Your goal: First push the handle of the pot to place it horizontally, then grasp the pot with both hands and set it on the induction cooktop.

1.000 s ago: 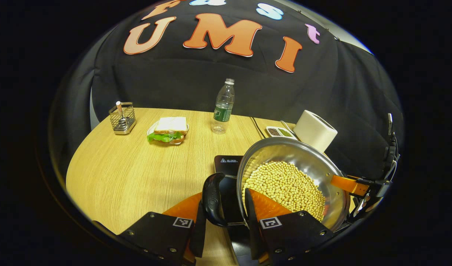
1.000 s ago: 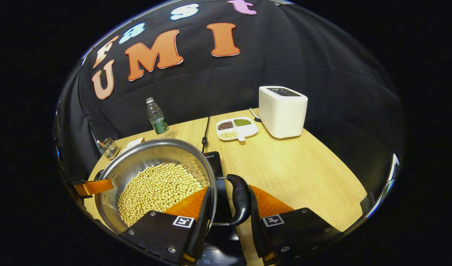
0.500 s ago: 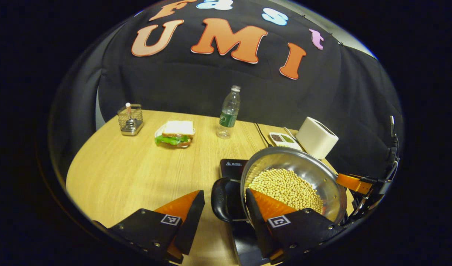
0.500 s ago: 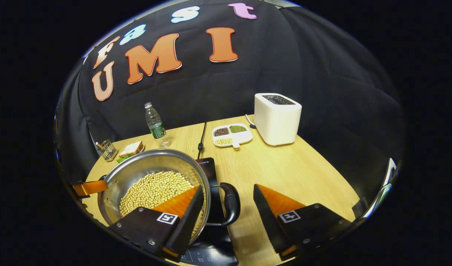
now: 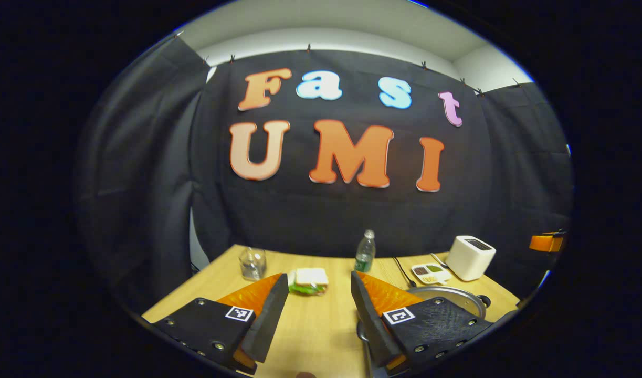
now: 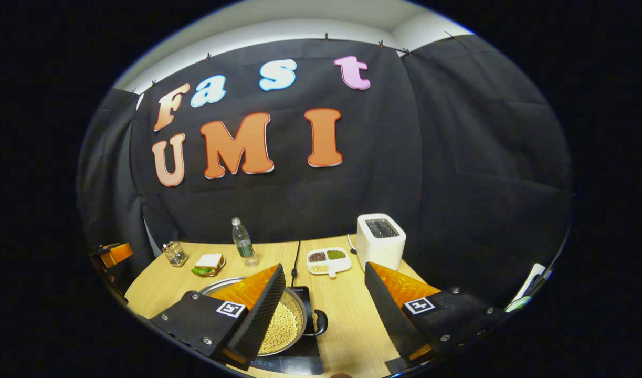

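While both pairs of tongs are held above the bench, the scene is set out near to far as follows.

Left tongs point(image 5: 316, 310): spread wide, nothing gripped between the black-and-orange fingers; raised over bare wood in the left gripper view.
Right tongs point(image 6: 323, 304): spread wide as well, nothing pinched; raised above the pot in the right gripper view, its left finger overlapping the pot's rim in the picture.
Pot point(image 6: 288, 326): a steel pot filled with pale yellow beans, seated on the induction cooktop point(image 6: 292, 363); its rim is also seen past the right finger in the left gripper view point(image 5: 452, 292).
Pot handle point(image 6: 321, 323): a black loop at the pot's right side, lying flat over the cooktop's edge in the right gripper view.
Bench point(image 6: 352, 315): light wood, carrying everything.
Middle ground: a sandwich point(image 6: 208, 263) on a small plate, and a white divided dish point(image 6: 328, 260) of dark, green and pale grains, near a black cable.
Far edge: a wire holder point(image 6: 175, 254) at the left, a clear water bottle point(image 6: 242, 242) with a green label, and a white toaster point(image 6: 380, 240) at the right, just beside the divided dish.
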